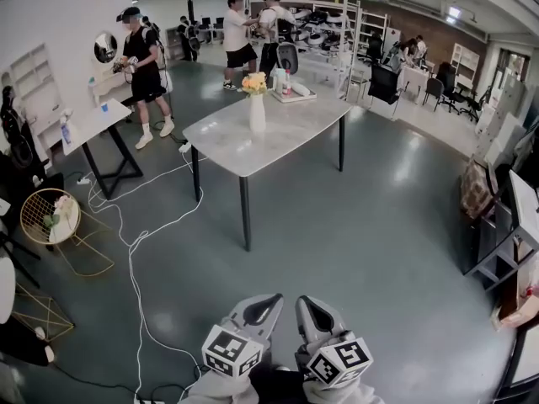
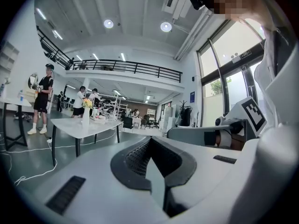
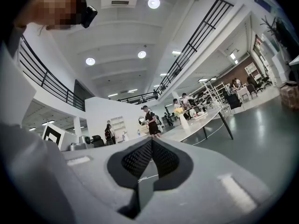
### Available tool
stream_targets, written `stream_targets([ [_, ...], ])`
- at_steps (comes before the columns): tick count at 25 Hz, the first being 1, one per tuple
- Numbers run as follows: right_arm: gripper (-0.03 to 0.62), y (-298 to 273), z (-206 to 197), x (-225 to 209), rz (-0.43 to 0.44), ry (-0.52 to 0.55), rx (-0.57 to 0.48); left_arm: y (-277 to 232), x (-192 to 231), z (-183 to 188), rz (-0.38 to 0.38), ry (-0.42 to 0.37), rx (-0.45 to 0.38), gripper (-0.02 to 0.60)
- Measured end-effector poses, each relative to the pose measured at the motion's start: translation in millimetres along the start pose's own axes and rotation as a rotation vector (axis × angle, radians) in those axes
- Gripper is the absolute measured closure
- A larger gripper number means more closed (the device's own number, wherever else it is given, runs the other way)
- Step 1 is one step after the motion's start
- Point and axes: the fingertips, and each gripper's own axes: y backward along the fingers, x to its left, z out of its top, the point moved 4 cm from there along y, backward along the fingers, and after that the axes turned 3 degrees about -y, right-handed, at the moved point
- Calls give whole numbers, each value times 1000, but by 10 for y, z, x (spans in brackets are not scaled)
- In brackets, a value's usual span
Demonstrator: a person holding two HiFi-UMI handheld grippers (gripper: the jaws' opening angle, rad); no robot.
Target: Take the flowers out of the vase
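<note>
A white vase [image 1: 257,114] with yellow and orange flowers [image 1: 253,82] stands near the far end of a pale marble-top table [image 1: 244,146] across the room. Both grippers are held low at the bottom of the head view, far from the table. My left gripper [image 1: 273,299] is shut with nothing in it, and so is my right gripper [image 1: 302,301]. In the left gripper view the jaws [image 2: 149,138] meet, with the vase [image 2: 85,116] small at the left. In the right gripper view the closed jaws [image 3: 152,141] point toward the vase [image 3: 185,122] and flowers [image 3: 179,111].
A tray of items [image 1: 293,92] lies on the table behind the vase. White cables [image 1: 135,251] trail over the grey floor at left. A gold wire chair [image 1: 52,218] and a second table [image 1: 94,126] stand at left. Several people stand beyond; shelving [image 1: 514,225] is at right.
</note>
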Motion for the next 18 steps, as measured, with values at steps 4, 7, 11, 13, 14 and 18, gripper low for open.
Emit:
stream_targets([
  [4,595,-91,73,-141,-17,11,0,-200,74,17,-29,-7,1,580],
  [7,595,-213,97,-242,-29,11,-4,-357,180,3,-50,-13,9,580],
  [11,595,-466,182,-417,-34,8,4,-605,389,44,-55,-9,9,580],
  [13,595,-616,249,-508,-34,6,3,-748,510,91,-60,-13,6,580],
  [14,595,-700,273,-545,-33,4,2,-813,579,112,-63,-16,3,580],
  [18,595,-1118,347,-655,-26,-7,4,-1026,942,177,-54,-29,5,580],
])
